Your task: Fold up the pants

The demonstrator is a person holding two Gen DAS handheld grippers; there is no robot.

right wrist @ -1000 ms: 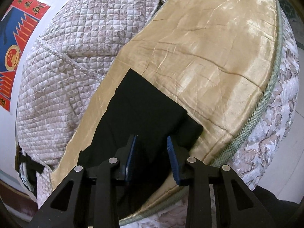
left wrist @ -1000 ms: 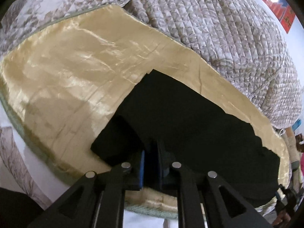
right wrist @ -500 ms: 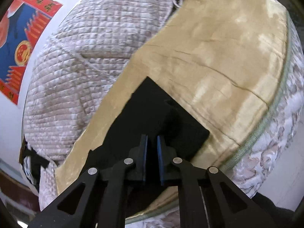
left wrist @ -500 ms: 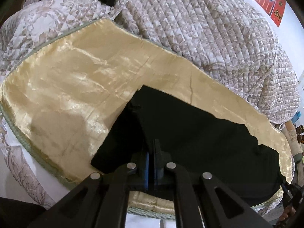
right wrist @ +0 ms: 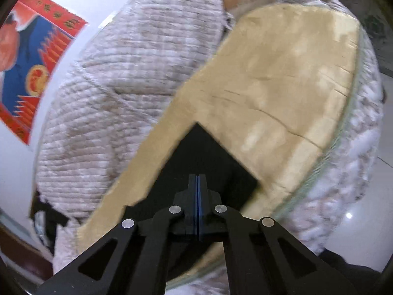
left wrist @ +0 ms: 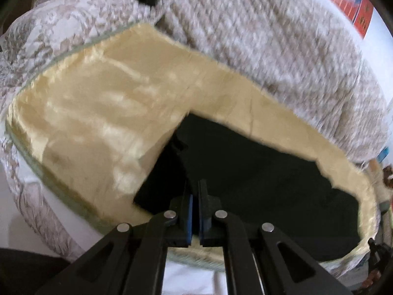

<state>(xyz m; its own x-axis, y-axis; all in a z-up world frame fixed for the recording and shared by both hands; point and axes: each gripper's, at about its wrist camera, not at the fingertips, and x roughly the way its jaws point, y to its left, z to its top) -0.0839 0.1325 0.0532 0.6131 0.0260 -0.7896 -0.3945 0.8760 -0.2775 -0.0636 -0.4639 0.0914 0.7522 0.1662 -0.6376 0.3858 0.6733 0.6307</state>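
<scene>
I have both the left hand-held gripper (left wrist: 195,191) and right hand-held gripper (right wrist: 198,184) clamped on the black pants (left wrist: 258,172), whose near edge is pinched; judging by the spread cloth ahead, folding has barely begun.

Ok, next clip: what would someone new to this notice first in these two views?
Probably the black pants lying on shiny gold fabric spread over a bed, dark against bright. Next, the left gripper and right gripper, each shut on the near edge of the pants. Behind sits a heaped quilted blanket, with a red and blue poster on the wall at the left of the right view.
</scene>
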